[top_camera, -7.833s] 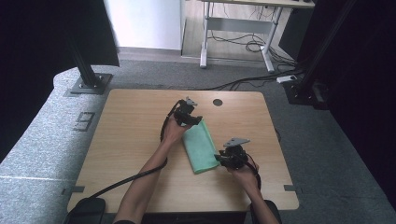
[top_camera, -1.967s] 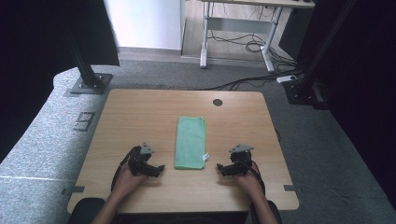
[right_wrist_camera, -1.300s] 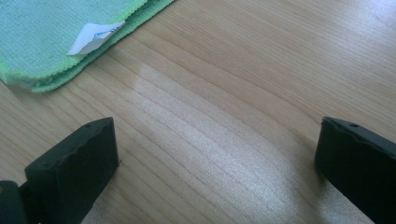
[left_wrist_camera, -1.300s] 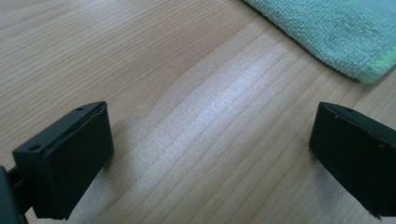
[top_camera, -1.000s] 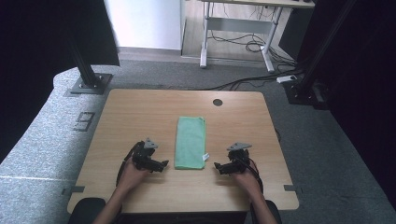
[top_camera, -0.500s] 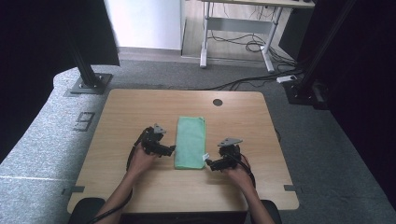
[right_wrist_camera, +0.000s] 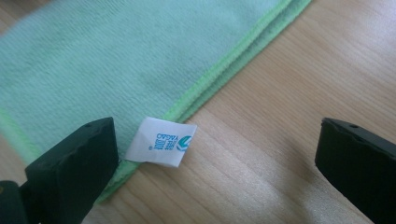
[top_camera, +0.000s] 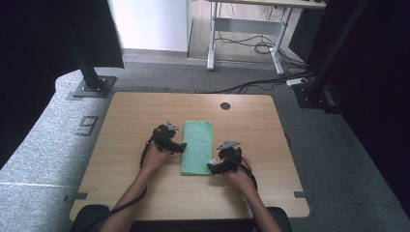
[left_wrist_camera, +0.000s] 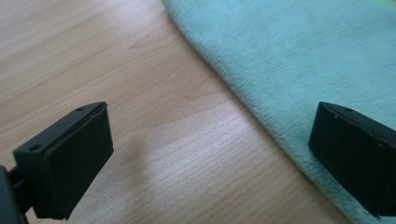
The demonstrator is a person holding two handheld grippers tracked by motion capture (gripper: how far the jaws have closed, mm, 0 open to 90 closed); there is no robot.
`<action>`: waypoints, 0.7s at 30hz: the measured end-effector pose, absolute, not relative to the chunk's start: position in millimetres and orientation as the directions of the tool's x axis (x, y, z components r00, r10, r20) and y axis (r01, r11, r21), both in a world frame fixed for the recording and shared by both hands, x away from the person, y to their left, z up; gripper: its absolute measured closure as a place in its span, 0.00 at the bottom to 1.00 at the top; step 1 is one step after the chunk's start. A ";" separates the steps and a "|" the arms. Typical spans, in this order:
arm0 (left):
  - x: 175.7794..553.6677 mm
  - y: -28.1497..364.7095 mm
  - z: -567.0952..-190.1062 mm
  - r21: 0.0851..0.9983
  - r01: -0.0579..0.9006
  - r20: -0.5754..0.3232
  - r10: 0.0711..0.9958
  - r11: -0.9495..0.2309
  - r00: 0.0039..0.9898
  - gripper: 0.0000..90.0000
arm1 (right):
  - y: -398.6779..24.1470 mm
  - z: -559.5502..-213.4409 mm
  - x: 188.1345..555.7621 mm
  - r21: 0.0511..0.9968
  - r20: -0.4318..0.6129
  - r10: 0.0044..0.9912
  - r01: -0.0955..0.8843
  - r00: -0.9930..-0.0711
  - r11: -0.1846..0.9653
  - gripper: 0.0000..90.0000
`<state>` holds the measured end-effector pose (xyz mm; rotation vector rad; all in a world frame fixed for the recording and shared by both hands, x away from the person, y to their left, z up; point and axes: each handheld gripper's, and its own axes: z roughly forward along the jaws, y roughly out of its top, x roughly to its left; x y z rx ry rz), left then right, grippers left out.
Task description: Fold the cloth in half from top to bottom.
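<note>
Grippers close in on the folded cloth

Folded mint-green microfibre cloth (top_camera: 197,147) lies flat as a long strip at the middle of the pale wooden table (top_camera: 121,121). A second ago both hands rested near the table's front edge, well apart from the cloth; now they have come forward to flank it. The left gripper (top_camera: 180,146) sits at the cloth's left long edge about midway along, its fingers (left_wrist_camera: 65,158) spread wide, one over bare wood and one over the plush fabric (left_wrist_camera: 299,60). The right gripper (top_camera: 213,167) is at the near right corner, fingers (right_wrist_camera: 70,163) likewise spread, straddling the stitched hem and the small white care label (right_wrist_camera: 161,142). Nothing is pinched yet. Judging by this approach, another fold or lift of the cloth is about to begin, with each gripper set to clamp its edge.
</note>
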<state>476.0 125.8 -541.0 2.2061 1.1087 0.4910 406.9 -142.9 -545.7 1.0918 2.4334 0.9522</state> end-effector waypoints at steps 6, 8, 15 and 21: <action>478.1 129.1 -548.1 0.666 0.610 0.004 0.821 -0.428 0.571 0.00 | -143.7 -549.9 406.6 0.679 -0.002 0.749 0.549 -0.662 0.487 0.00; 476.0 128.6 -546.8 0.659 0.608 0.018 0.818 -0.443 0.575 0.00 | -143.4 -549.9 404.3 0.678 -0.004 0.752 0.551 -0.659 0.486 0.00; 459.4 129.6 -545.2 0.653 0.582 0.050 0.795 -0.484 0.605 0.00 | -140.4 -549.9 387.3 0.671 0.005 0.741 0.552 -0.672 0.496 0.00; 436.7 136.4 -546.5 0.661 0.577 0.035 0.788 -0.479 0.614 0.00 | -139.0 -550.0 371.6 0.669 0.008 0.724 0.542 -0.690 0.508 0.00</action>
